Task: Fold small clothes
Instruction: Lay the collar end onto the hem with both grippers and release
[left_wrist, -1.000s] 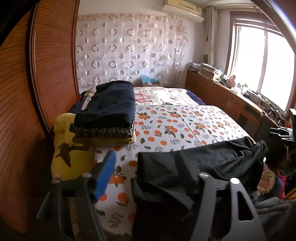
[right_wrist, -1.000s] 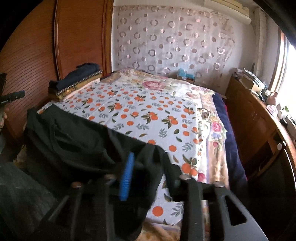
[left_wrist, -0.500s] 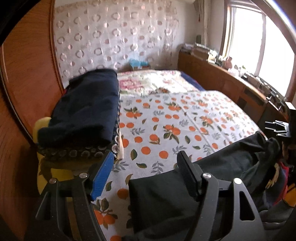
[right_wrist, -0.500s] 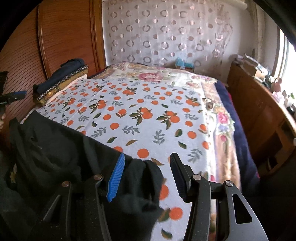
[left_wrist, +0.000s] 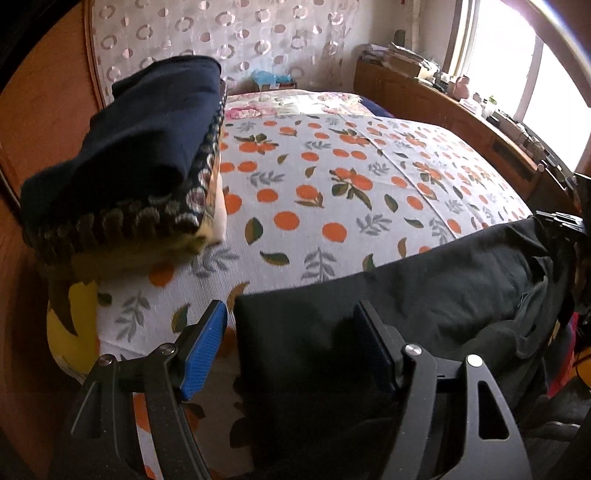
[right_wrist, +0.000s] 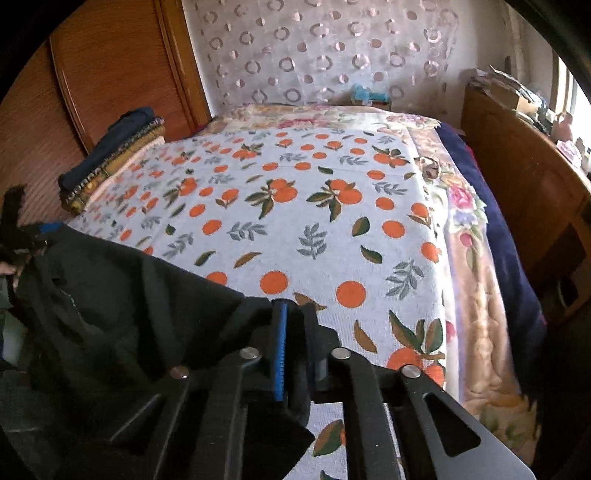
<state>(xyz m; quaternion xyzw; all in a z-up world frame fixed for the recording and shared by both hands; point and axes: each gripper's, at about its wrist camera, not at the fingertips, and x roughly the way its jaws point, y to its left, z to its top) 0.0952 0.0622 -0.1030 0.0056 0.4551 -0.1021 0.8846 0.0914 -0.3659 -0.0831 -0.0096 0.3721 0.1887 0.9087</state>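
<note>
A black garment (left_wrist: 424, 295) lies across the near edge of the bed; it also shows in the right wrist view (right_wrist: 122, 306). My left gripper (left_wrist: 291, 347) is open, its blue pads either side of the garment's left corner. My right gripper (right_wrist: 293, 347) is shut on the garment's right corner, with black cloth pinched between the pads. The garment is stretched between the two grippers and its near part hangs over the bed edge.
The bed has an orange-print sheet (left_wrist: 332, 184), also seen in the right wrist view (right_wrist: 295, 221). A stack of folded clothes (left_wrist: 140, 155) sits at its left side by the wooden wardrobe (right_wrist: 110, 66). A wooden cabinet (left_wrist: 461, 110) runs along the right under the window.
Both grippers moved forward and lower over the bed with the garment. My right gripper has closed on the garment's corner. My left gripper opened wider around the other corner.
</note>
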